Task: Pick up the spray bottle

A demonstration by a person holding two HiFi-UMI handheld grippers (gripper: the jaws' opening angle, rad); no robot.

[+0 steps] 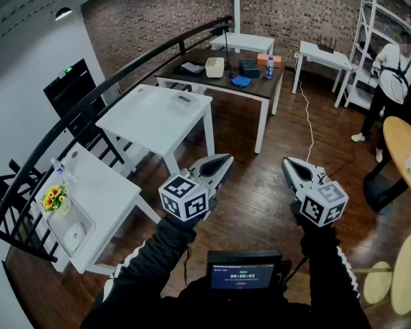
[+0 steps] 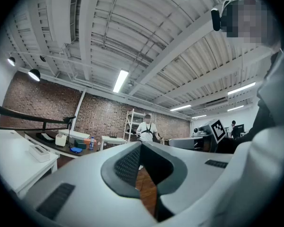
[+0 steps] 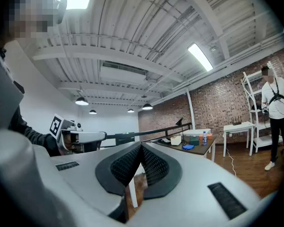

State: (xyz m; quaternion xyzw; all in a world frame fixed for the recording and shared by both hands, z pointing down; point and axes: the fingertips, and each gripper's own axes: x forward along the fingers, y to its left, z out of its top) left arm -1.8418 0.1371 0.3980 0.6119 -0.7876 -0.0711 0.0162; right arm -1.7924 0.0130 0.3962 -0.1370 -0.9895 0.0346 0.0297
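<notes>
Both grippers are held level over the wooden floor, away from any table. My left gripper (image 1: 226, 158) is shut, its jaw tips meeting with nothing between them (image 2: 141, 144). My right gripper (image 1: 285, 162) is shut and empty too (image 3: 141, 145). A small clear bottle (image 1: 57, 164) stands beside yellow flowers (image 1: 53, 199) on the near white table (image 1: 106, 190) at the left; whether it is the spray bottle I cannot tell. A blue-labelled bottle (image 1: 269, 67) stands on the dark table (image 1: 198, 74) at the back, far from both grippers.
A second white table (image 1: 147, 118) stands between the near one and the dark table. A black railing (image 1: 89, 108) runs along the left. A person (image 1: 392, 77) stands by a white shelf at the right, near a round wooden table (image 1: 404, 157). A white cable (image 1: 308, 125) lies on the floor.
</notes>
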